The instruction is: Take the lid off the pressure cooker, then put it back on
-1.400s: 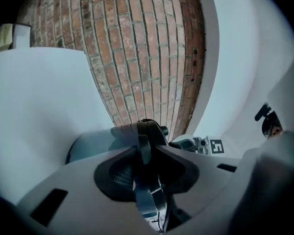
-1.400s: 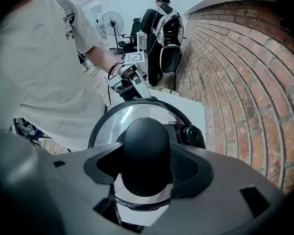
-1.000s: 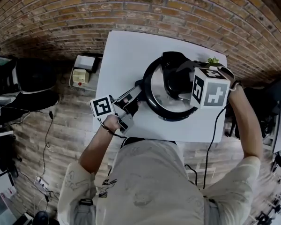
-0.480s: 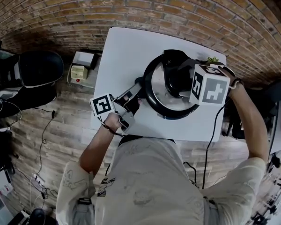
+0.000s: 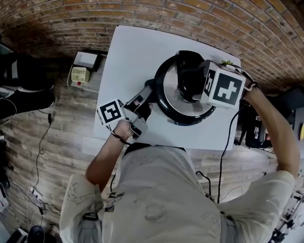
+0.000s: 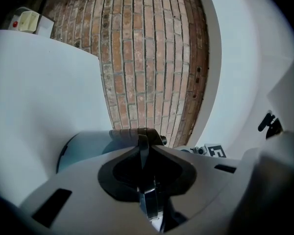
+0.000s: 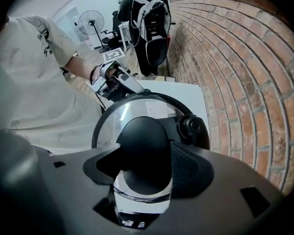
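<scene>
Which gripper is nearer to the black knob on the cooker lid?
Right. The right gripper comes from above and its jaws clasp the lid knob. The left gripper is off at the cooker's edge, where its jaws have just been closing on the side handle.

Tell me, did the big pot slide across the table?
No. The pressure cooker sits in the same spot on the white table, by its right edge; only the view shifted.

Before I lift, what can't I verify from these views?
- Right side of the round silver lid, head view: behind the marker cube of the right gripper.
- Inside of the black cooker, every view: under the lid.
- Rim lock, head view: too small.
- Green sprig, head view: mostly behind that cube.
</scene>
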